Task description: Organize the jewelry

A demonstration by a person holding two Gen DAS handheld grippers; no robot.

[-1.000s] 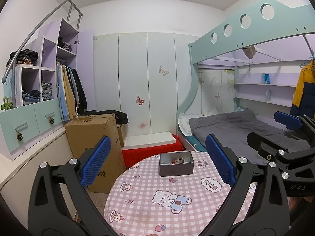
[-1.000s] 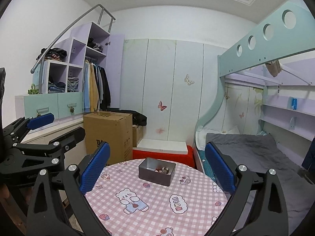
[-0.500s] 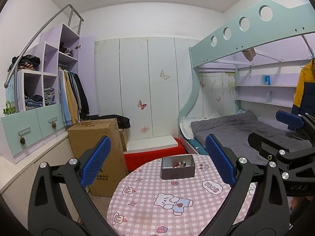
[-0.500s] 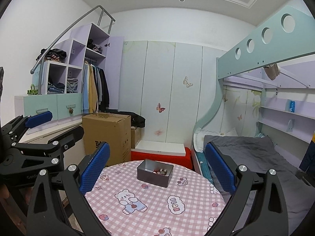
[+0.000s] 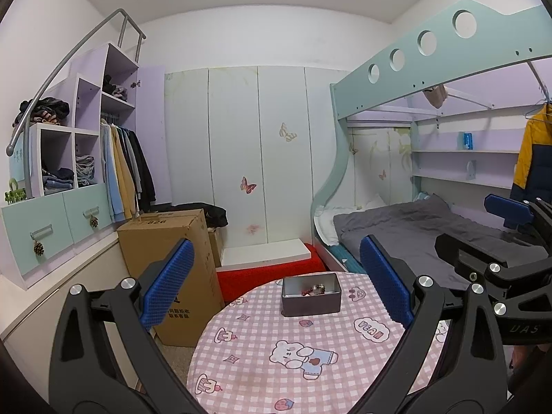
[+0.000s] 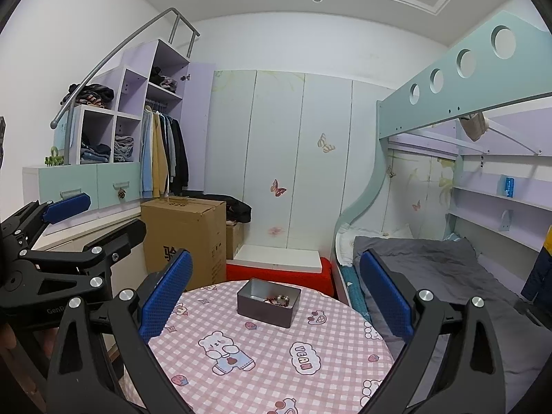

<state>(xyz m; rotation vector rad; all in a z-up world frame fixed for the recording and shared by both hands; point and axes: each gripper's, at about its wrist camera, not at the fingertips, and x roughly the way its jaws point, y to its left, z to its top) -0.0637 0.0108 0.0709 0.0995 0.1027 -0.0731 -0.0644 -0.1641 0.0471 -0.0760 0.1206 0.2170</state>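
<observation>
A small grey metal box (image 5: pixel 311 294) stands at the far side of a round table (image 5: pixel 262 362) with a pink checked cloth. Beaded jewelry (image 5: pixel 315 289) lies inside it; it also shows in the right wrist view (image 6: pixel 278 299), inside the box (image 6: pixel 268 302). My left gripper (image 5: pixel 276 286) is open and empty, held above the near part of the table. My right gripper (image 6: pixel 276 293) is open and empty too, beside it on the right. Each gripper shows at the edge of the other's view.
A cardboard box (image 5: pixel 169 269) stands left of the table. A red step with a white top (image 5: pixel 269 265) lies behind it. A bunk bed with grey bedding (image 5: pixel 414 227) is on the right. A wardrobe with drawers (image 5: pixel 69 172) lines the left wall.
Both grippers have drawn back and risen from the table; the box looks smaller and more of the room and ceiling shows. Both stayed open.
</observation>
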